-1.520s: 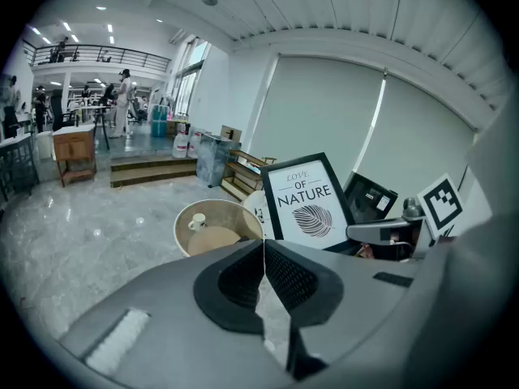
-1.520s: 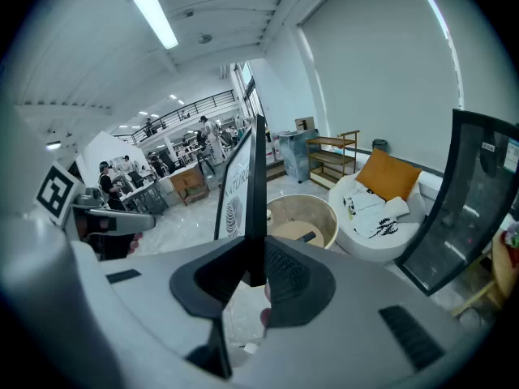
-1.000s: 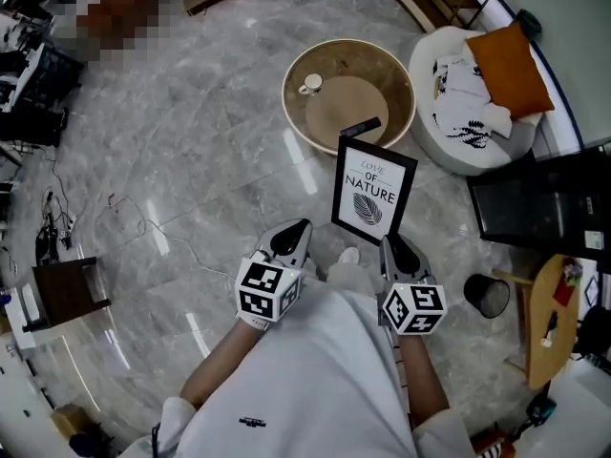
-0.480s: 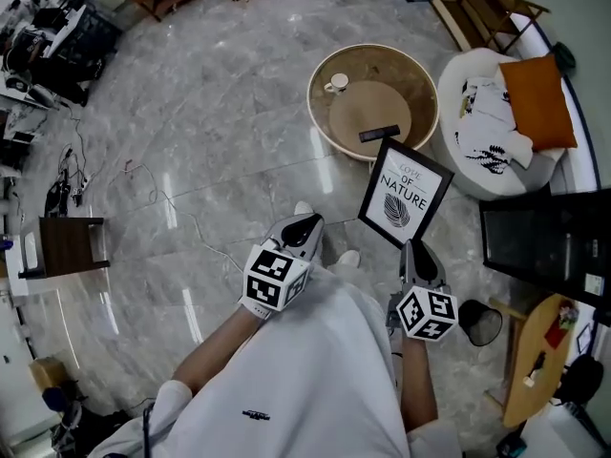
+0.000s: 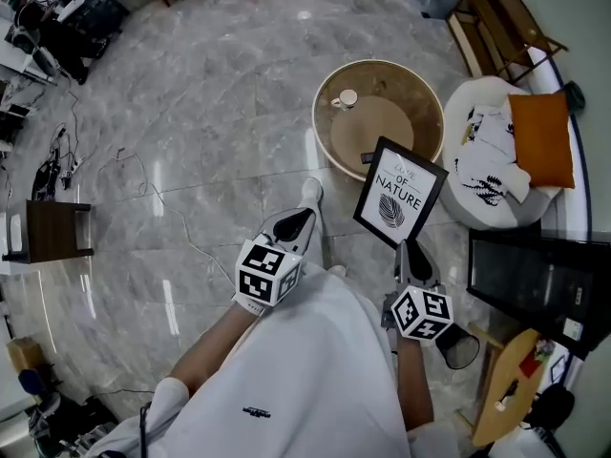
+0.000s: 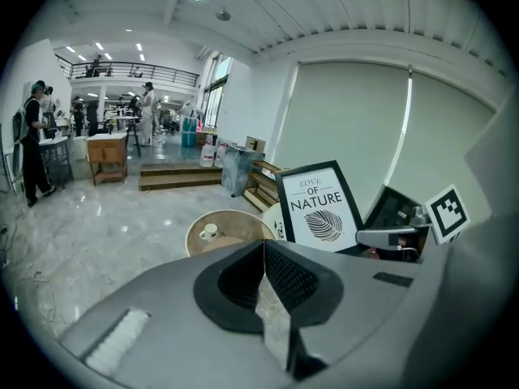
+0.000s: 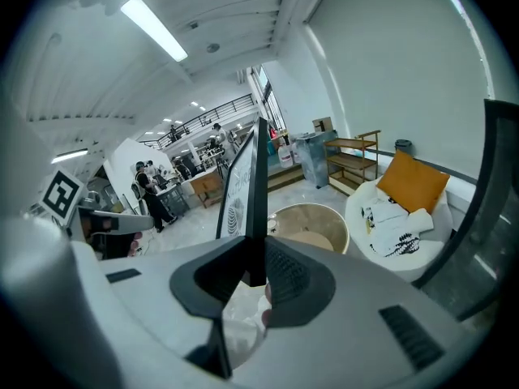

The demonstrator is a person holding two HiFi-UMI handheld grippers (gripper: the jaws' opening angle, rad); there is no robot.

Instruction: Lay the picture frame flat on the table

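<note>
Two grippers are showing in the head view, and only one is carrying anything. The right gripper [image 5: 405, 252] is pinching the lower edge of the picture frame [image 5: 399, 192], jaws clamped on the black moulding, which in the right gripper view is rising straight up from between them. The left gripper [image 5: 304, 219] is holding nothing, its jaws pressed together.

The frame is hanging in the air above the marble floor [image 5: 191, 113], tilted, on the near side of the round wooden table [image 5: 321, 113]. In the head view its far corner is overlapping the table's raised rim. A white cup [image 5: 347, 97] is sitting toward the far left of the tabletop.

Left of the grippers, wide bare floor is lying open. The right is crowding in, with a white armchair [image 5: 477, 103] carrying an orange cushion [image 5: 541, 139] just beyond the frame's right edge, and a black bin [image 5: 461, 348] sitting just beside the right gripper's marker cube.

The frame is facing up toward the head camera: thin black border, white print reading "LOVE OF NATURE" over a dark leaf drawing.
</note>
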